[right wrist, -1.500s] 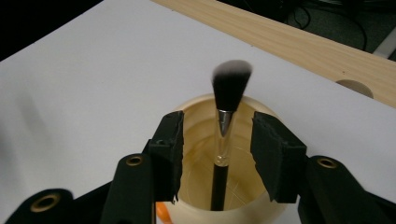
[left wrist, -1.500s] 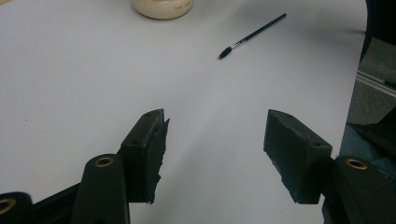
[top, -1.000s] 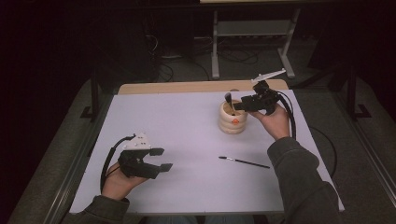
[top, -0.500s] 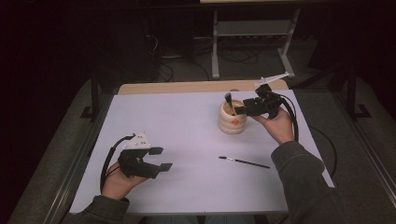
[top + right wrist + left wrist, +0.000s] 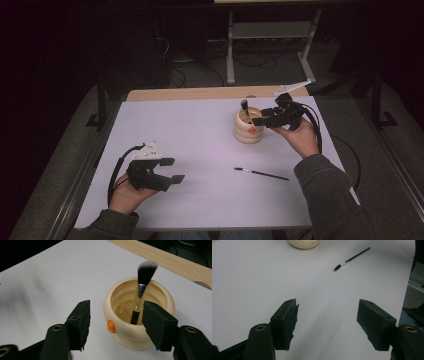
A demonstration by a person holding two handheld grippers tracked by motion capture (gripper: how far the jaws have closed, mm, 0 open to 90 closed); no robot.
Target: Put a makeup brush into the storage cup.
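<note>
White tabletop (image 5: 200,130) fills a dim room; at its left the left gripper (image 5: 170,170) rests low over bare surface, jaws spread wide and holding nothing. Toward the middle-right lies a thin brush (image 5: 261,173), apart from everything; it looks light, stiff and apt to roll, so a pinch at mid-handle seems best. Farther right stands a cream pot (image 5: 248,131) with a fluffy brush (image 5: 142,287) upright inside, and the right gripper (image 5: 262,119) hovers just beside the rim, jaws parted, gripping nothing.
</note>
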